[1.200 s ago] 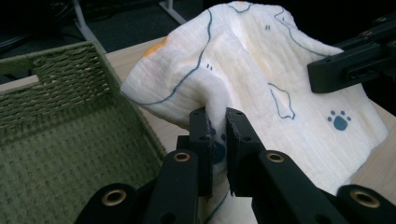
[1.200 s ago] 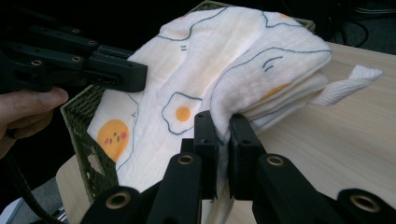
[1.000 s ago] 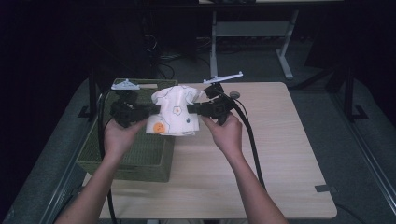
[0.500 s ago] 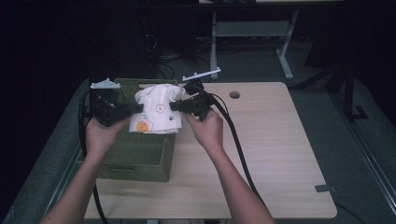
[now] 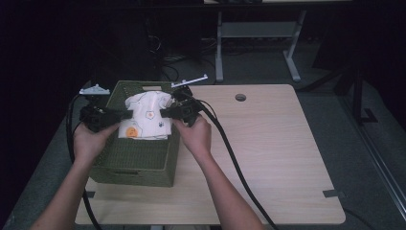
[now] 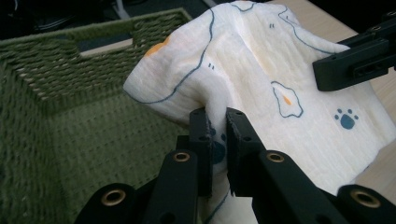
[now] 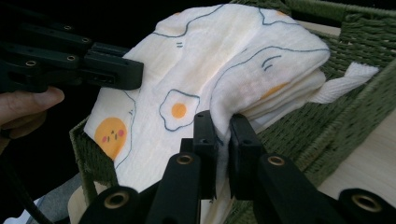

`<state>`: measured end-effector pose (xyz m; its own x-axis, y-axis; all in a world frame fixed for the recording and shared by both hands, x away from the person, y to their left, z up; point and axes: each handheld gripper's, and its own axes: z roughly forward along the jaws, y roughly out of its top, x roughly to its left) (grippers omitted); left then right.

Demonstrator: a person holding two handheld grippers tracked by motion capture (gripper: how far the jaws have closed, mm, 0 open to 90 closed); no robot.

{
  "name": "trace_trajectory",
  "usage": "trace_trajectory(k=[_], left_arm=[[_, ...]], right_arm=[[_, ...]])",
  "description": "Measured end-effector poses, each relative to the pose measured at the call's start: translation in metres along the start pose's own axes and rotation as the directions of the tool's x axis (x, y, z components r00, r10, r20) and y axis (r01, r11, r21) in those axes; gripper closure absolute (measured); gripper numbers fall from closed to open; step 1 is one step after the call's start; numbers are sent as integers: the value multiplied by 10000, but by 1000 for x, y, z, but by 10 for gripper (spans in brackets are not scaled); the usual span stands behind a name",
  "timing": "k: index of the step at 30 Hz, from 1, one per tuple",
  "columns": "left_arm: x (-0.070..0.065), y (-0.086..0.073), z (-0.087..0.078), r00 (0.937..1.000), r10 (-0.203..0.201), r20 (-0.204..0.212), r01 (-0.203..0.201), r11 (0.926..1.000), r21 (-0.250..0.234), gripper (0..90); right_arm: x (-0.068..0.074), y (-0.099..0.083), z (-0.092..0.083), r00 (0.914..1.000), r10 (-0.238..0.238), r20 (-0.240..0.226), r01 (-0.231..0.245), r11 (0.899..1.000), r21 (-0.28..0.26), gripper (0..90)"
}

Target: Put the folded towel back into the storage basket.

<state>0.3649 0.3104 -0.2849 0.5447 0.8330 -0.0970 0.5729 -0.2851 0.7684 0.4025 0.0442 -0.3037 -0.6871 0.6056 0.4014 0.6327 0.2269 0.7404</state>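
Folded cloth (image 5: 146, 115) pinched between left hand-held gripper (image 5: 125, 115) and right hand-held gripper (image 5: 164, 115), both clenched on it, above green basket (image 5: 139, 158) at desk's (image 5: 268, 158) left edge.

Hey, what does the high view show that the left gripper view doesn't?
High view alone: the whole wooden table, both forearms, and the right gripper's cable trailing across it. Left gripper view alone: the blue paw print on the cloth and the basket's woven inside. Both: the folded printed cloth over the green basket, held from both sides.

White egg-and-paw-print cloth (image 5: 145, 115); green woven basket (image 5: 139, 155); black grippers.
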Motion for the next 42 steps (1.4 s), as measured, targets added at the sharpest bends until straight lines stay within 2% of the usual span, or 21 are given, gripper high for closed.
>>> trace_trajectory(k=[5, 17, 23, 29, 37, 42], left_arm=[[8, -7, 1, 9998, 38, -194, -33, 9997, 224, 829], [23, -26, 6, 9988, -317, -379, 338, 9979, 556, 827], [25, -32, 10, 9985, -317, -455, 348, 9970, 690, 825], [28, -36, 12, 9979, -346, -547, 391, 9959, 816, 825], [29, -39, 18, 9977, -170, -662, 240, 9940, 1069, 824], [32, -40, 22, 9975, -192, -675, 268, 9933, 1122, 824]], right_arm=[[2, -3, 16, 10000, -39, 6, 39, 9999, 131, 827], [4, -13, 43, 10000, 50, -7, -49, 9995, 325, 823], [3, -16, 50, 10000, 66, 26, -67, 9991, 422, 823], [5, -17, 53, 9998, 140, -146, -134, 9991, 399, 823], [4, -20, 59, 10000, 38, 35, -40, 9985, 544, 821], [2, -23, 64, 10000, 72, 37, -74, 9981, 619, 818]])
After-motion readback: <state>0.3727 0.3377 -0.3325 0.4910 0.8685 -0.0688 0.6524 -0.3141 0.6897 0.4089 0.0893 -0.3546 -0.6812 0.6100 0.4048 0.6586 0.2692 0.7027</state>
